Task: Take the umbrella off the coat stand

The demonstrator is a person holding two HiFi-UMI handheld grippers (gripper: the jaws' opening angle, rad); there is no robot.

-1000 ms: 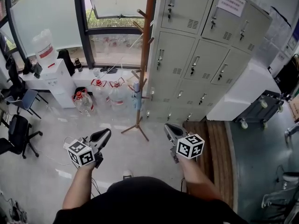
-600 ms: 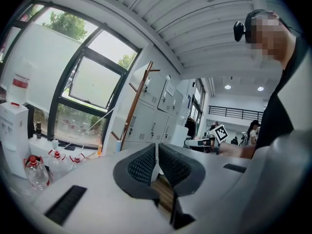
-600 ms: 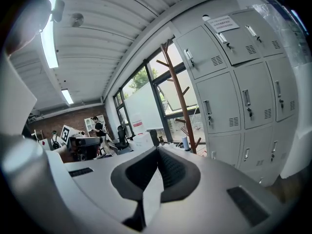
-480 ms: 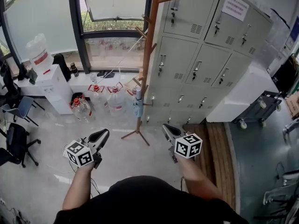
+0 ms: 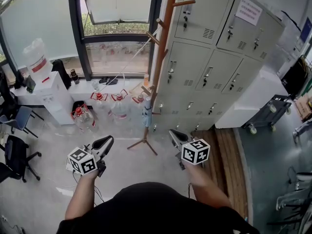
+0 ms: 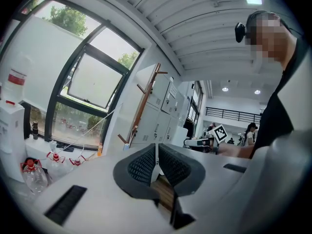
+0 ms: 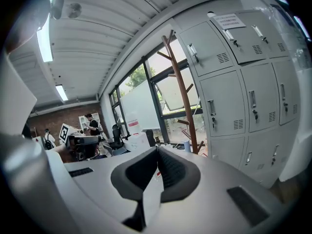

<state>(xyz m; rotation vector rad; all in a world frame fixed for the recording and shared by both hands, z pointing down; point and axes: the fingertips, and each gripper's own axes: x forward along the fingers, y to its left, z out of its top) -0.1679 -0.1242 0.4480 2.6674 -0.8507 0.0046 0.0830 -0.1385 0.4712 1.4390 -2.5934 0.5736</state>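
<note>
Hanging umbrella (image 5: 147, 115), long axis vert.

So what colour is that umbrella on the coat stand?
Pale blue; the folded umbrella shows best in the head view.

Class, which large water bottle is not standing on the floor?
The water bottle atop the white dispenser at the left; the other bottles stand on the floor by the window.

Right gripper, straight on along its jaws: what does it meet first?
Nothing close. The shut right gripper aims just left of the brown wooden coat stand and its pale blue folded umbrella; probably the white water dispenser by the window comes first, though depth is unclear.
</note>
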